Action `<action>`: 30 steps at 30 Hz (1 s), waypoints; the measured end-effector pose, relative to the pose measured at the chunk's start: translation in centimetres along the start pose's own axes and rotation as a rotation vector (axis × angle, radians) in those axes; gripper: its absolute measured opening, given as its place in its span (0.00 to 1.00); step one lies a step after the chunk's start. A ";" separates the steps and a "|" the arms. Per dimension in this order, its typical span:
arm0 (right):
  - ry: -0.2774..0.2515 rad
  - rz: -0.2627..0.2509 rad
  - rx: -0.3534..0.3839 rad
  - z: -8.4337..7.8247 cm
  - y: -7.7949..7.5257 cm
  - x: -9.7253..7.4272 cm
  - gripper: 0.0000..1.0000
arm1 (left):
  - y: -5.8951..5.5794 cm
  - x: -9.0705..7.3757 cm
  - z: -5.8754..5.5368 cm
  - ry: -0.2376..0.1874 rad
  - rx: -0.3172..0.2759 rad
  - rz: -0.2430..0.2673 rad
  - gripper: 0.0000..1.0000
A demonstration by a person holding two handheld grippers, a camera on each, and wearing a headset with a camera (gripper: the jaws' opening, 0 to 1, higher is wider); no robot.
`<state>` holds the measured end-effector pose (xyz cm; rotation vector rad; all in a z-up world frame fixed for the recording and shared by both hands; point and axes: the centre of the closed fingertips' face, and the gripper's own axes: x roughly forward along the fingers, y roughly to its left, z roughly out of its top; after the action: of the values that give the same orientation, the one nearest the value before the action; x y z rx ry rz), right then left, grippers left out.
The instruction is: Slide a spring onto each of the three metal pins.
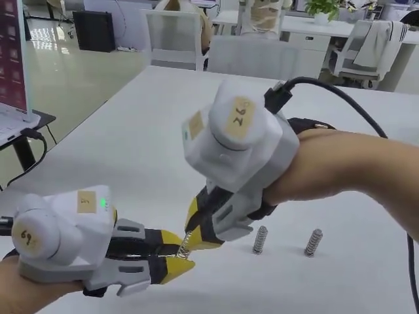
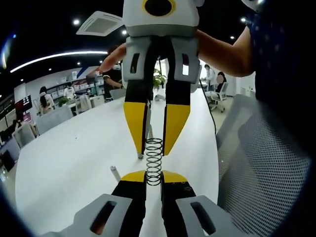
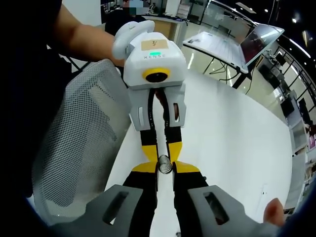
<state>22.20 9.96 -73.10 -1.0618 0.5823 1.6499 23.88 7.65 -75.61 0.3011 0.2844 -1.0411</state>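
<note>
Last spring point(image 2: 154, 165) in hand | your left gripper point(image 2: 154, 177) clamps it; right gripper point(image 3: 165, 168) grip: cannot tell | next: steer it over bare pin point(image 2: 113, 171)

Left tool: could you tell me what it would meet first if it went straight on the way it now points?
Probably the right tool, facing it head-on: its yellow jaws flank the far end of the spring that the left tool grips.
</note>
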 end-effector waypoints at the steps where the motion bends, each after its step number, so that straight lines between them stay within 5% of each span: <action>1: 0.007 0.001 0.001 -0.2 0.0 0.2 0.09 | 0.0 -0.1 0.2 -0.009 -0.002 0.002 0.02; 30: 0.028 0.025 0.025 -0.4 0.3 1.1 0.09 | -0.3 0.1 1.0 -0.028 0.008 -0.011 0.02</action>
<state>22.04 10.08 -74.27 -1.0645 0.6355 1.6479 23.80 7.05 -74.74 0.2917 0.2567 -1.0563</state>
